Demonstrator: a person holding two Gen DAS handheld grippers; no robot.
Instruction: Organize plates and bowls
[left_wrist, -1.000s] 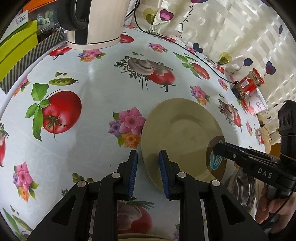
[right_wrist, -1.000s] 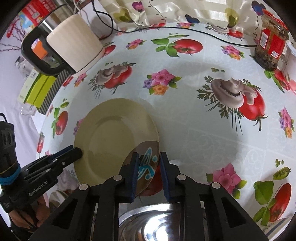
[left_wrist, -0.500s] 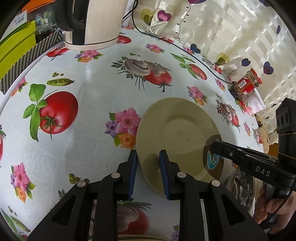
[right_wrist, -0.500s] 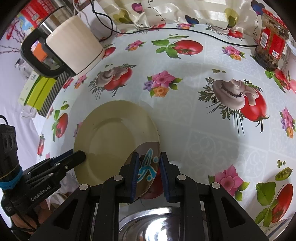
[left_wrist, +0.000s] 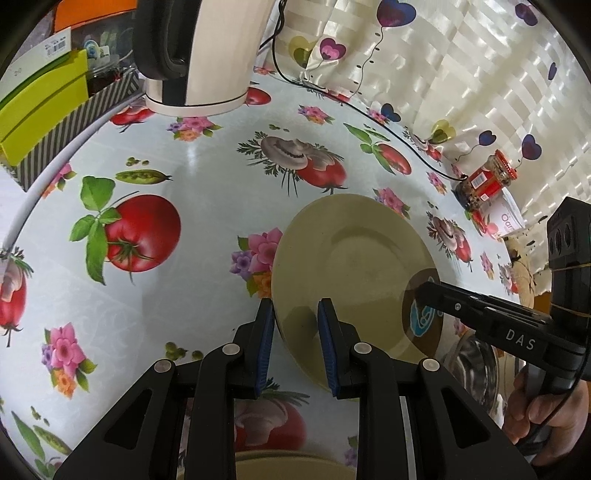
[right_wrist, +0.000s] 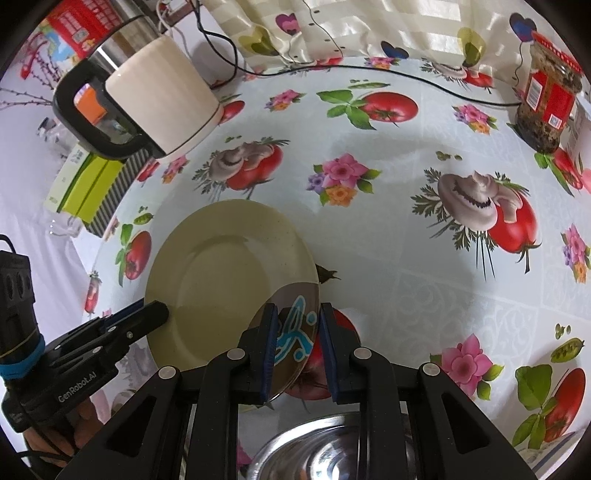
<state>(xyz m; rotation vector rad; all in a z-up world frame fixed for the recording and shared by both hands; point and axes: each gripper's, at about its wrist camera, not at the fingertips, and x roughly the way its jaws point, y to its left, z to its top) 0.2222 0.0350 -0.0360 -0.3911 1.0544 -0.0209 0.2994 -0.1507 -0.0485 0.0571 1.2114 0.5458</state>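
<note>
A beige plate (left_wrist: 351, 266) with a brown patch and a blue mark (right_wrist: 295, 328) hangs tilted just above the flowered tablecloth (left_wrist: 192, 177). My left gripper (left_wrist: 294, 317) straddles its near rim, shut on it, with the right pad over the plate's face and the left pad outside the edge. On the opposite rim my right gripper (right_wrist: 295, 325) is shut on the brown patch. Each gripper shows in the other's view: the right gripper (left_wrist: 424, 288) and the left gripper (right_wrist: 159, 310), each at the plate's edge.
A cream kettle (right_wrist: 162, 99) and a green box (left_wrist: 40, 99) stand at the back left, a red-lidded jar (right_wrist: 546, 92) at the back right, with a black cable (right_wrist: 406, 70) along the curtain. A steel bowl (right_wrist: 332, 454) lies below my right gripper. Another beige dish rim (left_wrist: 291, 465) shows under my left.
Hardly anything: both grippers keep their hold. The plate's rim sits slightly further in between my left fingers.
</note>
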